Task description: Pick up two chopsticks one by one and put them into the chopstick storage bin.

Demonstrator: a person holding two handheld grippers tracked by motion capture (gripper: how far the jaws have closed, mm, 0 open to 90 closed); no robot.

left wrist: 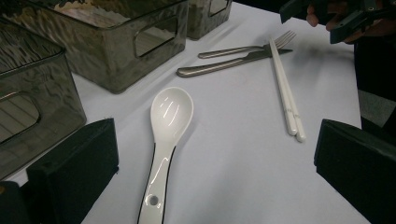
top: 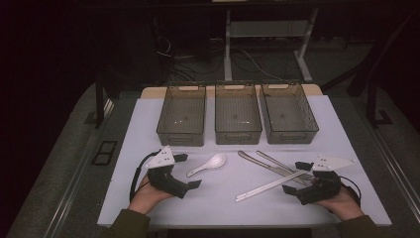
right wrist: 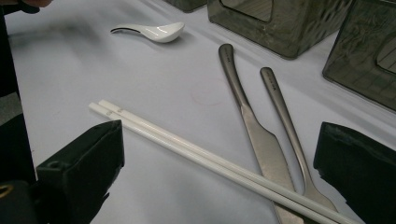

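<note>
Three empty bins (top: 238, 115) line the desk's (top: 148, 129) far edge, seemingly for sorting. Spoon (top: 208, 164), knife (top: 265, 163), fork (top: 278, 162) and chopsticks (top: 270, 185) lie mid-desk between the left gripper (top: 184, 171) and right gripper (top: 295, 177), both gaping, empty, near the front edge.

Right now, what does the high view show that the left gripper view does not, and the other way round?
The high view adds the person's left hand, the grey plate on top of the left gripper, and the cables on the floor beyond the table. The left gripper view adds close detail: the hole in the spoon handle and the tines of the fork. Both share the spoon, the fork, the knife, the chopsticks, the bins and the open right gripper.
</note>
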